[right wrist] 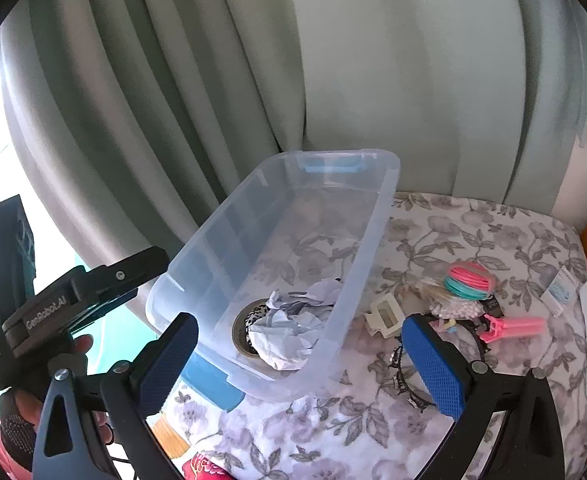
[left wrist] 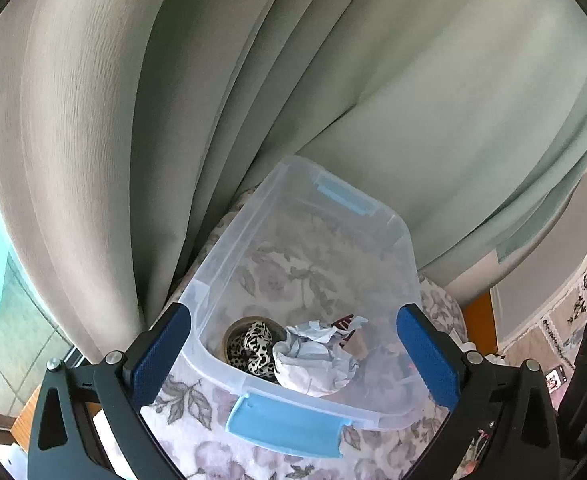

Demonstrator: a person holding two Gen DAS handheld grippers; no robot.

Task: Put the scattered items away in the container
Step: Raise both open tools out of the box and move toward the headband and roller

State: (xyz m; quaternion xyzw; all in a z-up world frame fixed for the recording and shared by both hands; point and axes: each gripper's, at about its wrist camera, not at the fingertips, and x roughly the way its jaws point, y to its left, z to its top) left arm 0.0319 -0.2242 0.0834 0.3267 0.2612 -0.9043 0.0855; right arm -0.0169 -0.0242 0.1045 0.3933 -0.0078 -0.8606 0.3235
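Clear plastic storage bin with blue latches (left wrist: pixel 229 248) (right wrist: pixel 373 248) sits on the floral-cloth worktop (right wrist: pixel 473 232), pale green curtain (left wrist: pixel 413 80) behind it. Inside, at its near end: crumpled white paper ball (left wrist: pixel 313 360) (right wrist: pixel 289 332) touching a brown tape roll (left wrist: pixel 231 334) (right wrist: pixel 240 330) stuffed with leopard-print fabric (left wrist: pixel 255 350).

Left gripper (left wrist: pixel 293 354): fingers released, spread wide, nothing held. Right gripper (right wrist: pixel 299 360): same.

Scattered items remain on the cloth at 3 o'clock of the bin: pink and teal hair ties (right wrist: pixel 469 280), white clip (right wrist: pixel 383 314), pink clip (right wrist: pixel 513 328).

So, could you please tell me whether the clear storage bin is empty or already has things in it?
Partly filled. The clear bin has no lid on and holds crumpled paper and a tape roll at its near end; the far end is bare.
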